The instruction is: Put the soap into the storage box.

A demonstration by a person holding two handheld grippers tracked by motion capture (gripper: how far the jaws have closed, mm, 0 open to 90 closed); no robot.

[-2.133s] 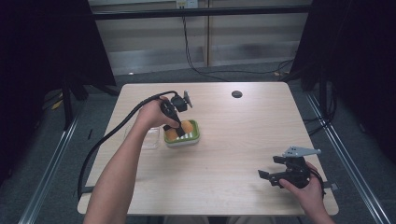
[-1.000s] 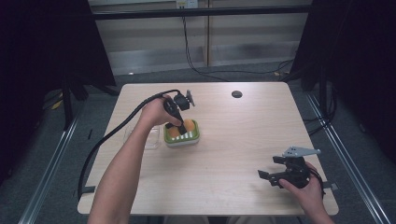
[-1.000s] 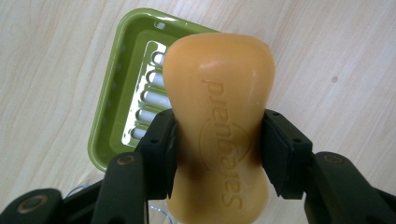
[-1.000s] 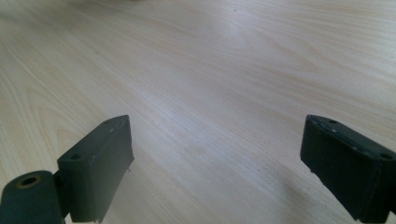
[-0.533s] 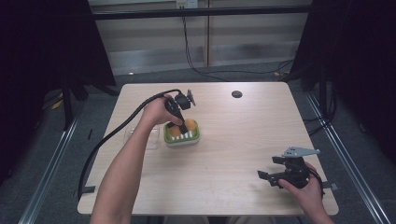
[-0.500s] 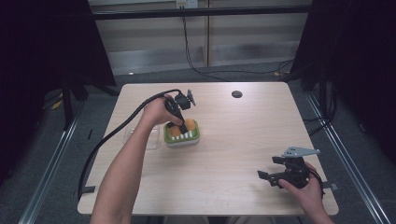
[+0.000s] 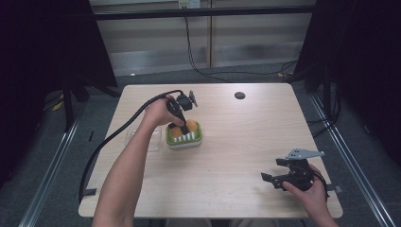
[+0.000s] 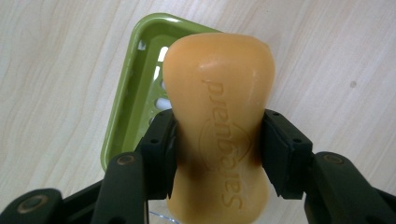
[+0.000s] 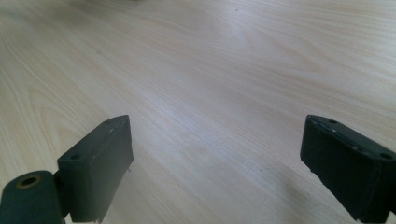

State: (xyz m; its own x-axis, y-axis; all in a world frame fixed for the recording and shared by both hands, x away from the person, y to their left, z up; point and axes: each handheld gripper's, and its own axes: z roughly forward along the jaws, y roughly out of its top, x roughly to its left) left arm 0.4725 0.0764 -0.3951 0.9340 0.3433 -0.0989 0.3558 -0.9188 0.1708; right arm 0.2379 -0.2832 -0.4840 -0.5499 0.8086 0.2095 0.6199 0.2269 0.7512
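Right now the left gripper (image 8: 217, 154) is clamped on an orange waisted soap bar w/ embossed lettering (image 8: 219, 116), both pads pressing its narrow middle. Soap bar sits directly over the green slotted plastic soap dish (image 8: 128, 98); can't tell if it's touching the dish floor. From the high view, the left gripper (image 7: 182, 124) points down into the dish (image 7: 185, 140), w/ the soap (image 7: 190, 126) showing at the dish's far side. A clear plastic lid-like piece (image 7: 153, 141) lies just beside the dish, on the left arm's side. Right gripper (image 9: 215, 163) has jaws spread wide, nothing between them, just above the light wood table (image 9: 210, 70). It (image 7: 283, 175) rests well apart from the dish, toward the near right corner of the table (image 7: 236, 151).
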